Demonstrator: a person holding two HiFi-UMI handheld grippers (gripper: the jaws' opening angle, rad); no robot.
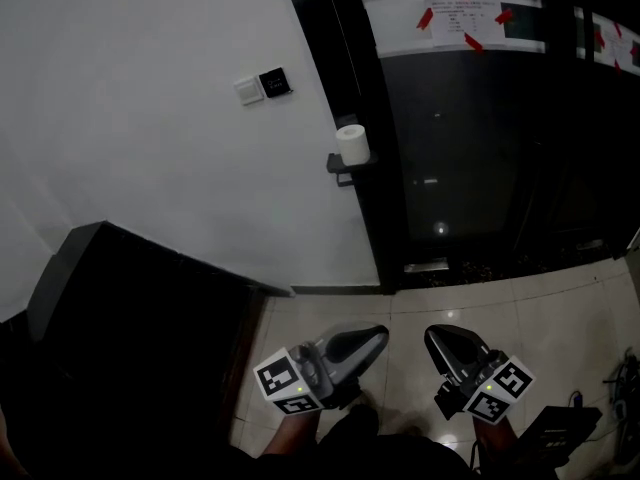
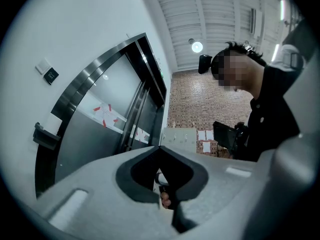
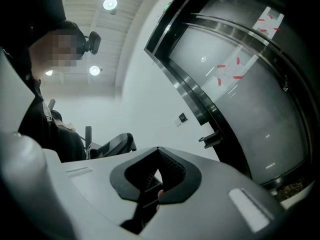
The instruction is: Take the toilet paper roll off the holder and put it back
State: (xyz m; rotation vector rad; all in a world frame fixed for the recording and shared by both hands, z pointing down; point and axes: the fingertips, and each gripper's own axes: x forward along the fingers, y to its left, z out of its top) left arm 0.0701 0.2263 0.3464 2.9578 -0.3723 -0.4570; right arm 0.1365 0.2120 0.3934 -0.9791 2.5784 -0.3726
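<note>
— Are you holding anything?
— No. Your left gripper [image 1: 352, 351] is pinched closed and empty. The toilet paper roll [image 1: 352, 144] stands on the holder [image 1: 343, 166] at the wall's [image 1: 150, 118] right edge. Your right gripper [image 1: 452, 350] is the same, probably because you're not reaching yet.

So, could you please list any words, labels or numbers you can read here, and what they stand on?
Nothing here can be read.
Paper notice taped to the dark door: print too small.
Sheets by the brick wall: blurred.
Marker cubes on the left gripper and right gripper: square patterns, no letters.
</note>
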